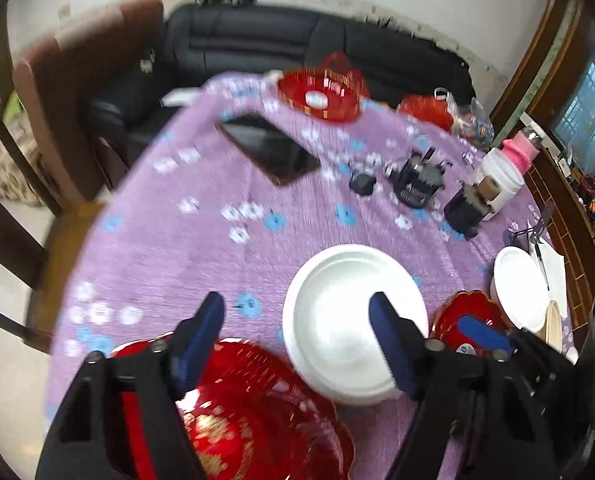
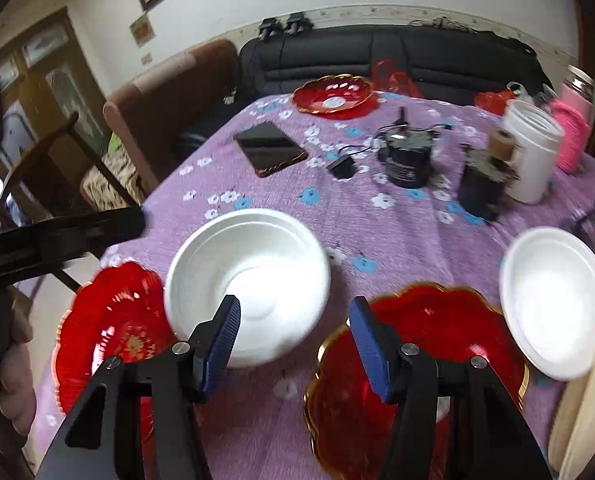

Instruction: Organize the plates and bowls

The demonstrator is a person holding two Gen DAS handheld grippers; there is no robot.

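Observation:
A white bowl (image 1: 337, 300) (image 2: 257, 248) sits on the purple flowered tablecloth (image 1: 177, 248), between two red gold-rimmed plates: one at the front left (image 1: 257, 412) (image 2: 113, 320), one at the front right (image 2: 437, 328) (image 1: 469, 308). A white plate (image 2: 553, 300) (image 1: 521, 288) lies farther right. A third red dish (image 1: 317, 96) (image 2: 333, 94) is at the far edge. My left gripper (image 1: 297, 316) hovers open over the bowl's left rim and the left red plate, holding nothing. My right gripper (image 2: 295, 320) is open above the gap between the bowl and the right red plate.
A dark phone (image 2: 271, 152), a charger (image 2: 343, 168), two black cups (image 2: 407, 156), a white jar (image 2: 531, 152) and a pink bottle (image 2: 573, 136) crowd the far half. A black sofa (image 2: 377, 56) and wooden chairs surround the table. A hand (image 2: 13, 360) shows at the left.

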